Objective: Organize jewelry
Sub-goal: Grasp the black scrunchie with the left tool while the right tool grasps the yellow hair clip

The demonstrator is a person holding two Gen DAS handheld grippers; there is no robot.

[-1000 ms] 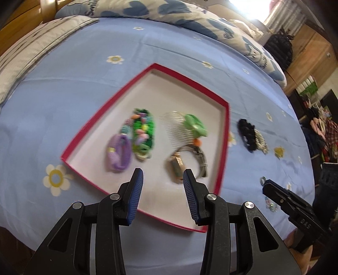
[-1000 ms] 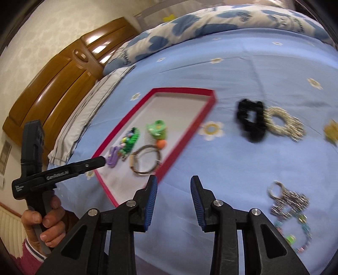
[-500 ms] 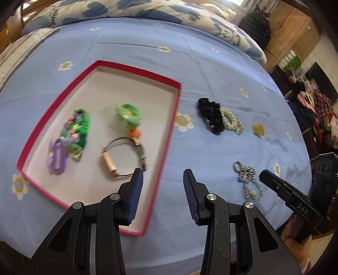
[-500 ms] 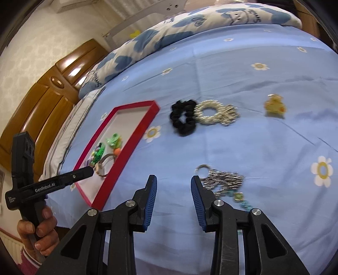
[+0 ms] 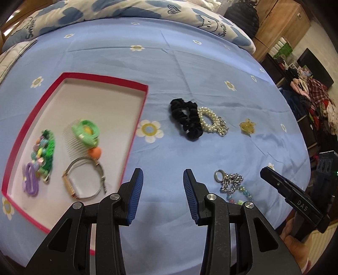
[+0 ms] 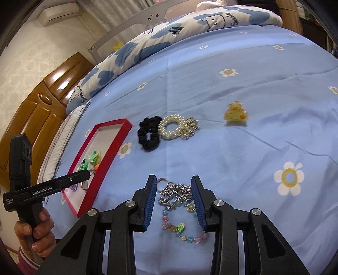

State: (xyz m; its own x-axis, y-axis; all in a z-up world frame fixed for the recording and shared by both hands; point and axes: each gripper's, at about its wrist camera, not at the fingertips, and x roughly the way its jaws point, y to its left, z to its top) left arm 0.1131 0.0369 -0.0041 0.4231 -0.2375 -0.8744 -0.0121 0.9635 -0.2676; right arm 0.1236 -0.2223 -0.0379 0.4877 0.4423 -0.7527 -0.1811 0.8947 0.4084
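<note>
A red-rimmed tray (image 5: 138,118) (image 6: 115,141) on the blue bed sheet holds a green comb clip (image 5: 84,131), a bangle (image 5: 86,179), a green beaded piece (image 5: 45,150) and a purple clip (image 5: 30,179). On the sheet lie a black scrunchie (image 5: 186,119) (image 6: 149,134), a pearl bracelet (image 5: 212,120) (image 6: 177,129), a yellow clip (image 5: 247,125) (image 6: 234,114) and a silver chain with coloured beads (image 5: 231,185) (image 6: 176,201). My left gripper (image 5: 162,190) is open and empty, just right of the tray. My right gripper (image 6: 174,198) is open, its fingers on either side of the chain.
A blue-and-white quilt (image 5: 126,10) lies across the far side of the bed. A wooden headboard (image 6: 31,118) stands at the left in the right wrist view. Furniture and piled clothes (image 5: 316,99) stand past the right edge of the bed.
Both grippers have swung right, away from the tray. The right gripper has come down over the silver beaded chain, which now lies between its open fingers.
</note>
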